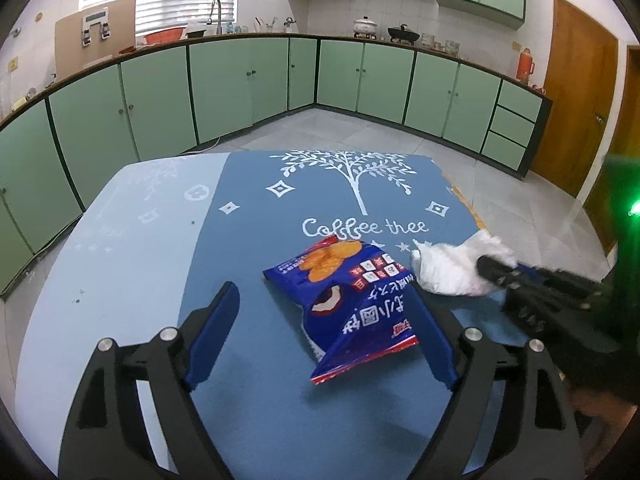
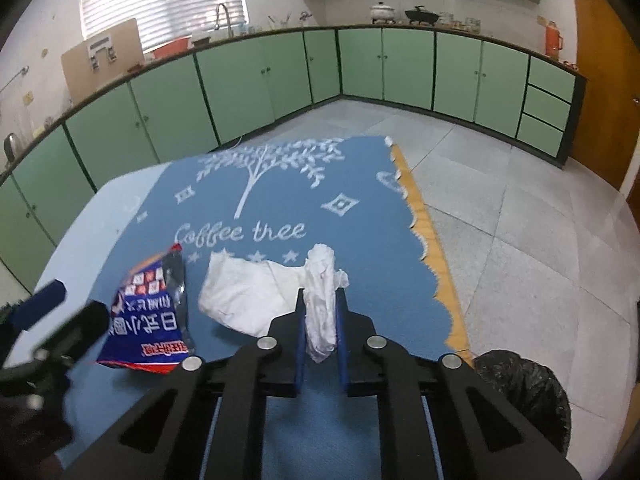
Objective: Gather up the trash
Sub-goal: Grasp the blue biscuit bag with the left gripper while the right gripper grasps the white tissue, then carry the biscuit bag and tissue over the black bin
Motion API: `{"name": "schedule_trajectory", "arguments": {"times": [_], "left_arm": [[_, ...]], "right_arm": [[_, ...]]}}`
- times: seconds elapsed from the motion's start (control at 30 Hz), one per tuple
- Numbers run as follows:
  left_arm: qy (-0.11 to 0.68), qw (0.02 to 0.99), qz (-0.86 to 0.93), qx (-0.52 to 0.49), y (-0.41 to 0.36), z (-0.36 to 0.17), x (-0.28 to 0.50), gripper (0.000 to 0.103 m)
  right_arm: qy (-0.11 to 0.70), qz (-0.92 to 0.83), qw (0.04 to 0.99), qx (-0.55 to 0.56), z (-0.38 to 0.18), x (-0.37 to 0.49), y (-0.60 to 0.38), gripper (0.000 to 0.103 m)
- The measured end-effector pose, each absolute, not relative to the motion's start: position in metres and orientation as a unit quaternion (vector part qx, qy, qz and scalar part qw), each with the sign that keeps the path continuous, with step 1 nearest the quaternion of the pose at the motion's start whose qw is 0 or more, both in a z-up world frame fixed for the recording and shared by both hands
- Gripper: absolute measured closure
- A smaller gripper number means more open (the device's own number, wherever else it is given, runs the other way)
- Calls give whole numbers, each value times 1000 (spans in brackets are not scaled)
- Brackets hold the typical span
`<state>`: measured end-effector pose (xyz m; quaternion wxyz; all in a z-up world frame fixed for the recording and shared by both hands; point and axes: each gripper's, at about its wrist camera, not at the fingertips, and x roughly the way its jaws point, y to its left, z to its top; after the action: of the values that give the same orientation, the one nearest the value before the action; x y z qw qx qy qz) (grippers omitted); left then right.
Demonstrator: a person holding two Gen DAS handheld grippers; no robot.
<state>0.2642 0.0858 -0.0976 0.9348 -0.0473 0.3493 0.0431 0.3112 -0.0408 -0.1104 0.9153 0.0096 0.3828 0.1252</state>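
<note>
- Crumpled blue snack bag (image 1: 348, 300), torn open, printed with orange crackers, lying mid-table toward the near edge.
- White crumpled tissue (image 2: 320, 304), pinched upright; flatter portion (image 2: 244, 296) resting beside the bag, nearer the right edge.

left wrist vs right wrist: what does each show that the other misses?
Left wrist only: the open left tool straddling the blue snack bag.
Right wrist only: the black-lined trash bin on the floor, and the right tool shut on a white tissue.
Both: snack bag, tissue, blue tablecloth.
</note>
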Motion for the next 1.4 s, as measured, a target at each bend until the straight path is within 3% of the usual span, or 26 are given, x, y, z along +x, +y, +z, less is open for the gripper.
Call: {"name": "schedule_trajectory", "arguments": {"times": [0.27, 0.33, 0.37, 0.5, 0.77, 1.4], "left_arm": [[367, 928, 49, -38, 72, -104, 289, 19], [375, 925, 49, -42, 70, -107, 294, 23], [380, 923, 47, -45, 69, -110, 297, 34], [390, 918, 49, -46, 67, -117, 302, 64], [379, 922, 54, -52, 64, -113, 293, 88], [325, 944, 23, -58, 46, -56, 253, 97]], "right_arm": [[360, 116, 925, 18, -79, 312, -57, 91], [357, 114, 927, 19, -75, 312, -60, 91], [356, 113, 927, 19, -74, 312, -61, 91], [355, 107, 928, 25, -72, 314, -68, 91], [350, 106, 930, 36, -68, 311, -76, 90], [332, 91, 938, 46, -32, 275, -102, 91]]}}
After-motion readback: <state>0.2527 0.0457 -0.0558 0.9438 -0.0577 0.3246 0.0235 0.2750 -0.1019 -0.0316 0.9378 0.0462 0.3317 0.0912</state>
